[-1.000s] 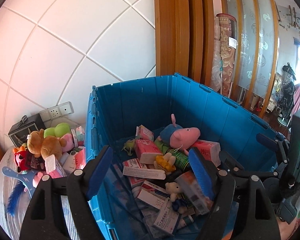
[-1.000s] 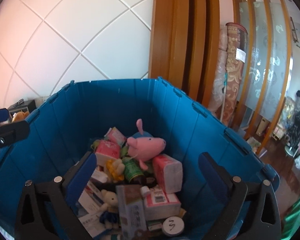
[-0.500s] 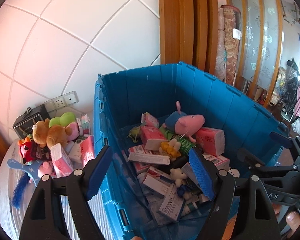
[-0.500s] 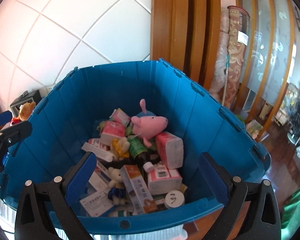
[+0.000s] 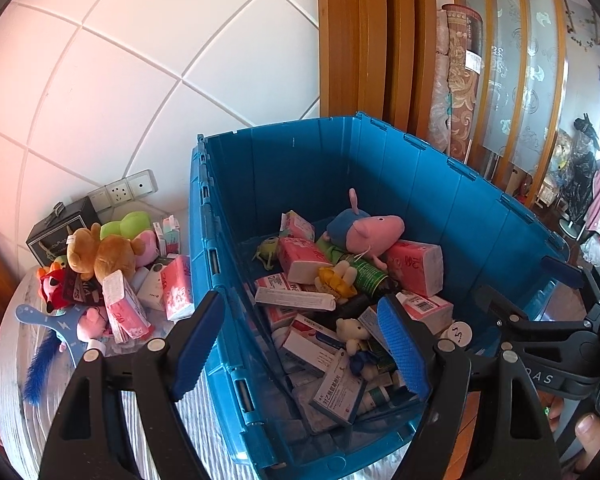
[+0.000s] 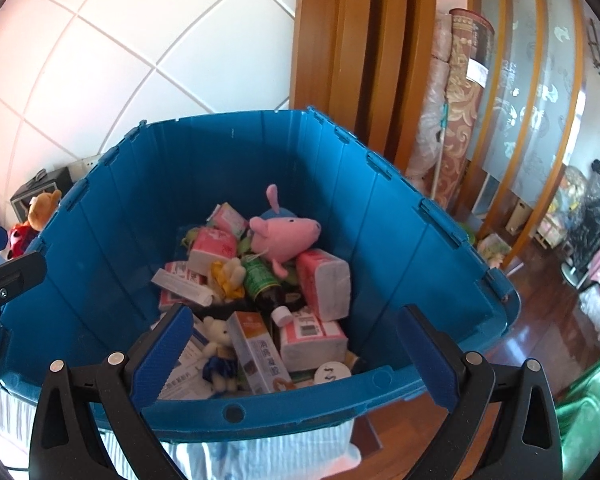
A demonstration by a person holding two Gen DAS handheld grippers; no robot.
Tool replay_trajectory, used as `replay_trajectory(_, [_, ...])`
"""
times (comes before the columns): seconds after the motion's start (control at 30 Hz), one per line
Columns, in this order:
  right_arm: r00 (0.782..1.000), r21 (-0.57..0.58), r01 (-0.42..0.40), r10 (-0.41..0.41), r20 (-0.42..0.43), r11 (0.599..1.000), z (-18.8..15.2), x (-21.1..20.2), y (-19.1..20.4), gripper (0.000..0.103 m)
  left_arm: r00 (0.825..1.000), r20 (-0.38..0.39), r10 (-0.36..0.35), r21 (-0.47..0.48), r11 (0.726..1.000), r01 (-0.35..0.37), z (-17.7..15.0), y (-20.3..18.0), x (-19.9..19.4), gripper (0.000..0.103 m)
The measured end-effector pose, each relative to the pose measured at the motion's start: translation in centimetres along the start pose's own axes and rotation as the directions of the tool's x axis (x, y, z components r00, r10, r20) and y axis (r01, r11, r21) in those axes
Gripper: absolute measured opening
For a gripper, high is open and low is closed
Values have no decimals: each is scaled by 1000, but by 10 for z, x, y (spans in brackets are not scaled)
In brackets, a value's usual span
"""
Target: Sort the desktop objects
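Blue crate (image 5: pixel 440 184) heaped with cartons and pink pig plush (image 6: pixel 284 236), toy pile (image 5: pixel 100 256) beside, both tongs (image 5: pixel 304 344) (image 6: pixel 296 356) wide apart, empty.

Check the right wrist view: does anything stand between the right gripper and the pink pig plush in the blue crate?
Only the crate's near wall; above it, nothing blocks the open right gripper from the pink pig plush.

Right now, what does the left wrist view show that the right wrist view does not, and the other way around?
Only the left wrist view shows the heap beside the crate: the green plush, the wall socket, the blue feather toy and the open left gripper. Only the right wrist view shows the orange-and-white box clearly and the open right gripper. Both show the blue crate and the pink pig plush.
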State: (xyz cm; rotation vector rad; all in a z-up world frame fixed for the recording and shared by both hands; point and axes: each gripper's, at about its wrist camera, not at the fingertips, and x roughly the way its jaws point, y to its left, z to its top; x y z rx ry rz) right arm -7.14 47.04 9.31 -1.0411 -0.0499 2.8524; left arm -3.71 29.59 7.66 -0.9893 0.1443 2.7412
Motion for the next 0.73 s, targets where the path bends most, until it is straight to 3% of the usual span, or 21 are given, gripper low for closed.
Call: replay_trajectory(0.73, [1000, 8, -6, 6, 4, 1000, 4, 4, -4, 103, 1000, 19, -14, -9, 1000, 14, 4, -1, 1, 79])
